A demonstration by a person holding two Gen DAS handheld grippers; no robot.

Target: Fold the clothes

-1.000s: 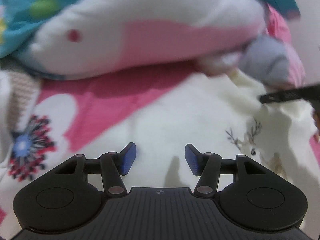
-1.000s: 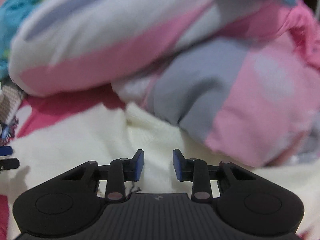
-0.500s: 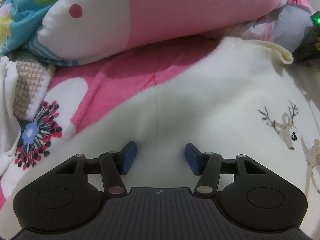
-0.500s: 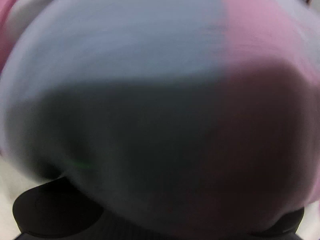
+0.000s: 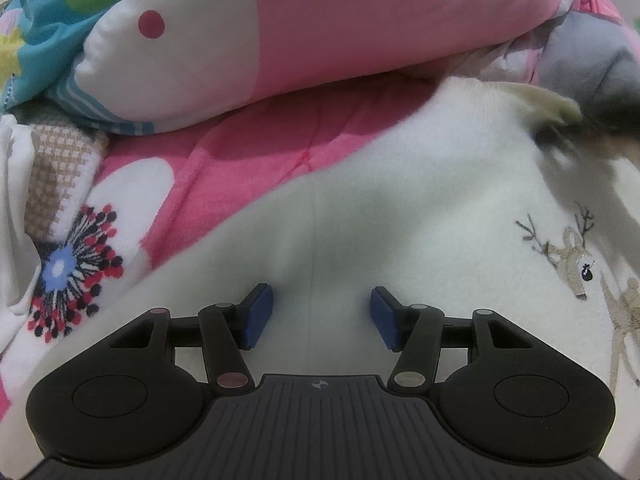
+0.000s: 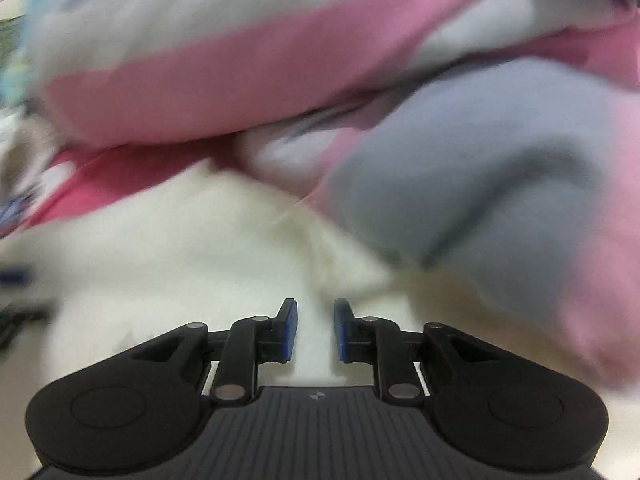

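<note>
1. The pink flowered bedspread [image 5: 256,152] served as my work surface, a bunched quilt [image 5: 320,40] behind.
2. The cream sweater [image 5: 400,208] lay spread flat on it (deer side up), ready for folding.
3. My left gripper [image 5: 316,316] hovered over it, fingers wide, holding nothing.
4. My right gripper [image 6: 316,330], narrowly parted and empty, faced the collar.

I see a bed covered by a pink sheet [image 5: 256,152] printed with big white flowers and a spiky red, black and blue bloom. Directly on it lies a cream sweater [image 5: 400,208] with embroidered deer, spread flat across the right and near part. At the far side a bulky quilt [image 5: 320,32] in pink, white, teal and grey rests on the sheet, its edge touching the sweater's top. At the left edge sits a beige houndstooth garment [image 5: 56,168] beside something white.
</note>
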